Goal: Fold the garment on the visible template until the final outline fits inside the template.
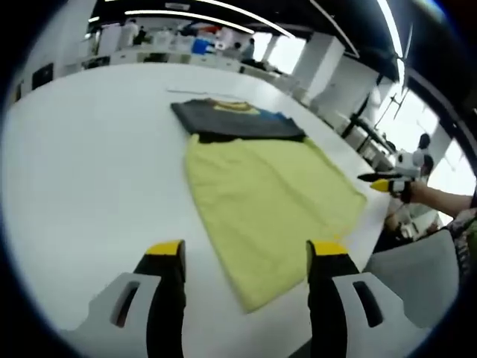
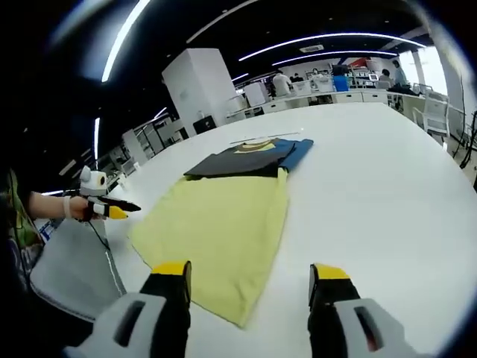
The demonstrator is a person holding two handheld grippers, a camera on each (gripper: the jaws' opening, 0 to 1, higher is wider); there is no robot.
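Tabletop [image 1: 89, 171]: white and wide, carrying all the cloth.
Yellow cloth [image 1: 276, 201]: spread flat in the middle of the tabletop, one corner pointing toward the near edge; its flat lay suggests it serves as the template, though I cannot confirm that.
Dark garment [image 1: 235, 119]: lies at the far end of the yellow cloth, touching or just overlapping its far edge; it looks folded into a compact block, with a yellow patch and a blue part showing on top.
Left gripper [image 1: 246, 257]: released, jaws apart, nothing between them, hovering over the near corner of the yellow cloth.
Right gripper [image 2: 250, 276]: likewise released and empty, above the near end of the yellow cloth.
Reason for posture: both appear held back to check the outline.
Judgement: the garment sits beyond the yellow cloth rather than within it.
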